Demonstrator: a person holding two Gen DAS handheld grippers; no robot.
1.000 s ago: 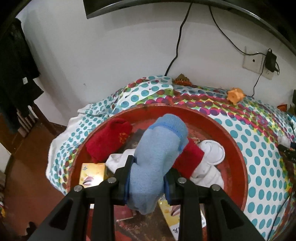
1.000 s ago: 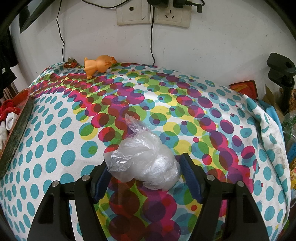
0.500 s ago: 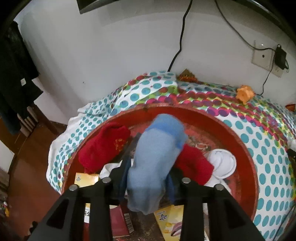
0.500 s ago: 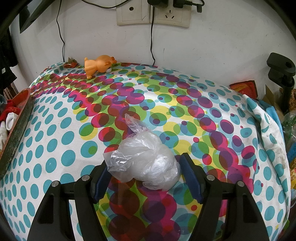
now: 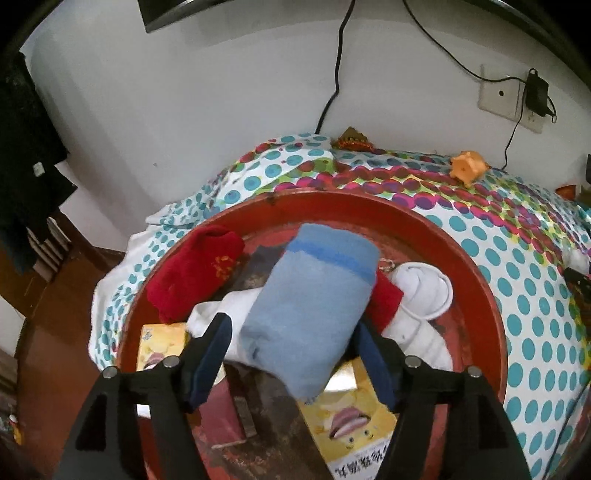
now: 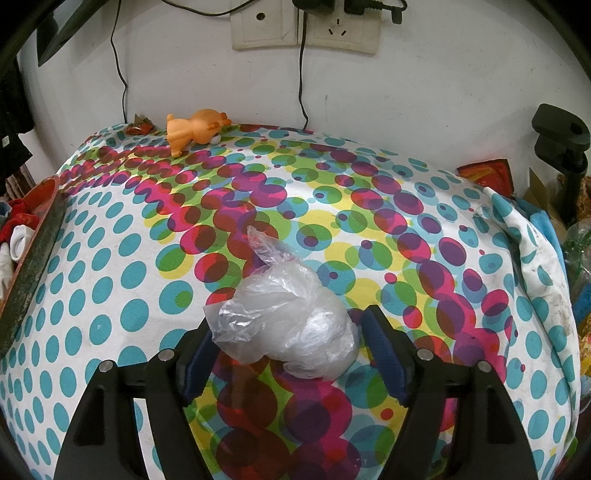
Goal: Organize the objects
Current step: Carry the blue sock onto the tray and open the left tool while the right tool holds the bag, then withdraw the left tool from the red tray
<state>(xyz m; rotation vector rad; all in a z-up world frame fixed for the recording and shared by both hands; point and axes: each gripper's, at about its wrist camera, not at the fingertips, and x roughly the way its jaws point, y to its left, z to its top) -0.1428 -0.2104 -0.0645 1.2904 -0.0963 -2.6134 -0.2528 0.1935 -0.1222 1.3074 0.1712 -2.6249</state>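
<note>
A rolled light blue sock [image 5: 314,306] lies in the round red tray [image 5: 461,251], on top of other socks. My left gripper [image 5: 291,323] straddles it with its jaws opening; gaps show between both pads and the sock. In the right wrist view a crumpled clear plastic bag [image 6: 291,321] rests on the dotted cloth [image 6: 110,280]. My right gripper [image 6: 288,325] is around the bag, its jaws opening a little. The left pad is at the bag's edge and the right pad stands just off it.
The tray also holds a red sock [image 5: 195,273], white socks [image 5: 424,291] and yellow packets [image 5: 354,428]. An orange toy [image 6: 192,129] lies by the wall under the sockets [image 6: 303,26]. The tray's edge [image 6: 37,236] is at the far left. A black clamp [image 6: 557,140] stands at the right.
My left gripper has opened and let go of the blue sock, which has spread out and settled in the tray. The right gripper's jaws have parted slightly around the bag.
</note>
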